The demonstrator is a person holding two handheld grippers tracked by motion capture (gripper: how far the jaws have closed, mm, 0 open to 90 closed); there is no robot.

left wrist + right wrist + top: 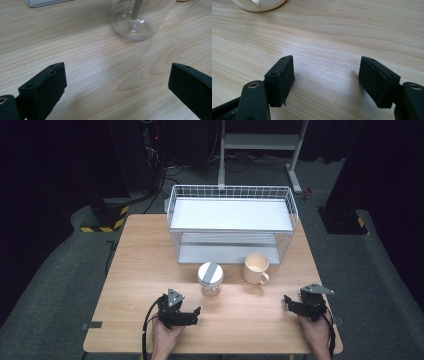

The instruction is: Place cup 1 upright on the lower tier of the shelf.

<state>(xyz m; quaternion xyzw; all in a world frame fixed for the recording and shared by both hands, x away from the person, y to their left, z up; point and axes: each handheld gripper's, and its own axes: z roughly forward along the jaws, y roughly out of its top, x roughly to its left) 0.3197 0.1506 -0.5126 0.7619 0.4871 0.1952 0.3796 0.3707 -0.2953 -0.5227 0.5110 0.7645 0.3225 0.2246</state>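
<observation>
A clear jar point(210, 279) with a white and grey lid stands upright near the middle of the wooden table point(145, 270). To its right stands a cream mug point(256, 268) with its handle toward the front. My left gripper point(187, 310) hovers low in front of the jar and slightly left of it. In the left gripper view its jaws point(117, 75) stand wide open over bare wood, with the jar's base point(135, 27) ahead. My right gripper point(295, 303) rests near the front right edge. It is open with nothing between its jaws point(327, 72), and the mug's bottom point(259, 5) lies beyond them.
A white wire basket rack point(230, 189) with two flat shelves stands at the back of the table, just behind the jar and mug. A metal stand and cables sit on the dark floor beyond. Bare wood lies between the two grippers.
</observation>
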